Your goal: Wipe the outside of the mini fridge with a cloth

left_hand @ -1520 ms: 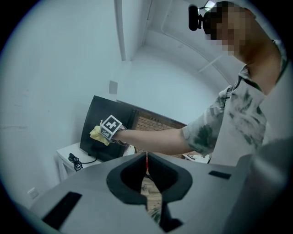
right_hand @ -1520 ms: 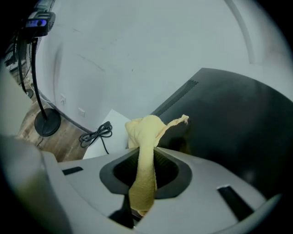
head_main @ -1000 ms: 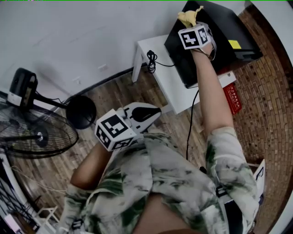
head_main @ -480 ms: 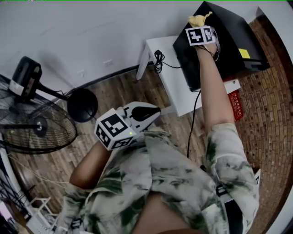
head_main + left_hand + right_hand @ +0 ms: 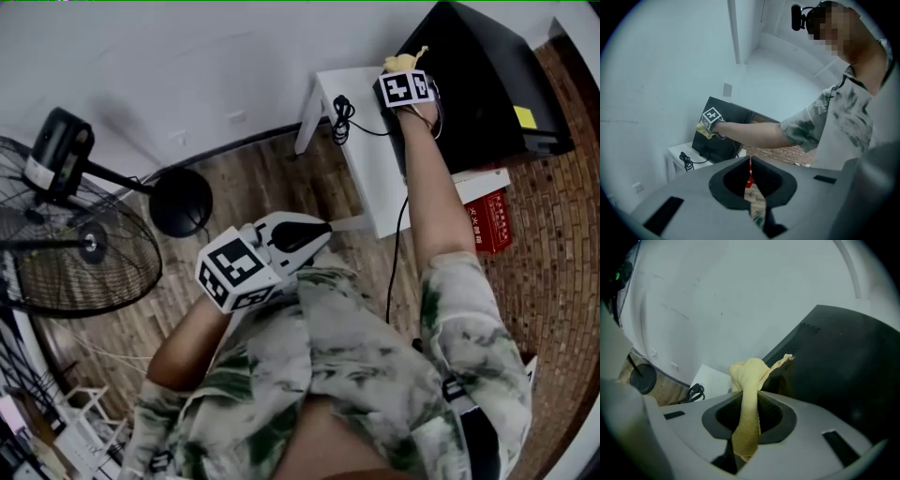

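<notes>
Right gripper (image 5: 747, 404) has slid from the top of the mini fridge (image 5: 487, 84) to its side edge, jaws clamped on the cloth (image 5: 749, 376), wiping underway; left gripper (image 5: 314, 232) idles, jaws together, empty

Nothing legible is showing: the red box (image 5: 494, 223) and the yellow sticker (image 5: 525, 117) on the mini fridge (image 5: 478, 66) are bearing only blurred marks

The black boxy mini fridge (image 5: 487, 75) stands on the small white table's (image 5: 370, 178) right part, by the wall. A coiled black cable (image 5: 342, 114) lies at the table's left edge. The yellow cloth (image 5: 750, 376), clamped in the right gripper (image 5: 747, 404), meets the fridge's left side.
</notes>
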`<state>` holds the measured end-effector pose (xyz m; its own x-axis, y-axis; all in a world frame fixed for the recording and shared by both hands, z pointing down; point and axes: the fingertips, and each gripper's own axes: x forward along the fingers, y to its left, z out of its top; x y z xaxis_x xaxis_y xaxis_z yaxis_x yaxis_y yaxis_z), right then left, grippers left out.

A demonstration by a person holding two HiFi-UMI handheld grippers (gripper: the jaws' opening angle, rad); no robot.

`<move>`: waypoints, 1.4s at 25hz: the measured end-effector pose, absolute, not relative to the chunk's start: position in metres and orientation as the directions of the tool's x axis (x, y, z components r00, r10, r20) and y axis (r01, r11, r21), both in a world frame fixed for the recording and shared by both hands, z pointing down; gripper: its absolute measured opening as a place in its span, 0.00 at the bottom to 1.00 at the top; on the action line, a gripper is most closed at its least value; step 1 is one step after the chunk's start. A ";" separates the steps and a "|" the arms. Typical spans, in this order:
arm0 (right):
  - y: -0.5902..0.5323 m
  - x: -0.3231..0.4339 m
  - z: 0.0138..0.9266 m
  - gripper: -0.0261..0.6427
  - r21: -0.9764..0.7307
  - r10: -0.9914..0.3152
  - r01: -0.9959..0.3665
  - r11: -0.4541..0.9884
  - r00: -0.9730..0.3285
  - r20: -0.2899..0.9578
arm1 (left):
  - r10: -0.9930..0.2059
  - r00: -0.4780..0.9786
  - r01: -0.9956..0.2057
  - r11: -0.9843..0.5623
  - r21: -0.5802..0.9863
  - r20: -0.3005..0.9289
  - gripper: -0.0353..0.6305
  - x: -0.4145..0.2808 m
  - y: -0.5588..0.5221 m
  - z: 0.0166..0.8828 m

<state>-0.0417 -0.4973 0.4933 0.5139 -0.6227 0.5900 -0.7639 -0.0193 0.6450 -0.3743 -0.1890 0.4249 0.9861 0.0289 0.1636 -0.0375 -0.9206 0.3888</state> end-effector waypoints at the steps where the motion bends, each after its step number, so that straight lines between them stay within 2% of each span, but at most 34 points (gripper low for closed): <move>1: -0.498 -0.043 0.503 0.17 0.638 -0.615 -0.770 -0.010 0.508 0.603 | 0.023 0.985 -0.046 -0.918 0.393 0.168 0.09 -0.375 -0.190 0.427; 18: -0.510 -0.040 0.620 0.17 0.555 -0.526 -0.829 0.064 0.444 0.725 | -0.080 0.968 -0.183 -0.876 0.446 0.240 0.09 -0.384 -0.210 0.458; 35: -0.491 -0.045 0.688 0.17 0.396 -0.483 -0.914 0.089 0.309 0.819 | -0.088 0.948 -0.233 -0.846 0.479 0.305 0.09 -0.385 -0.209 0.478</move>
<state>-0.0450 -0.4915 0.6881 0.3086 -0.4831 0.8194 -0.9138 0.0885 0.3964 -0.3849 -0.2094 0.4783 0.9483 -0.0882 0.3050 -0.2328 -0.8464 0.4789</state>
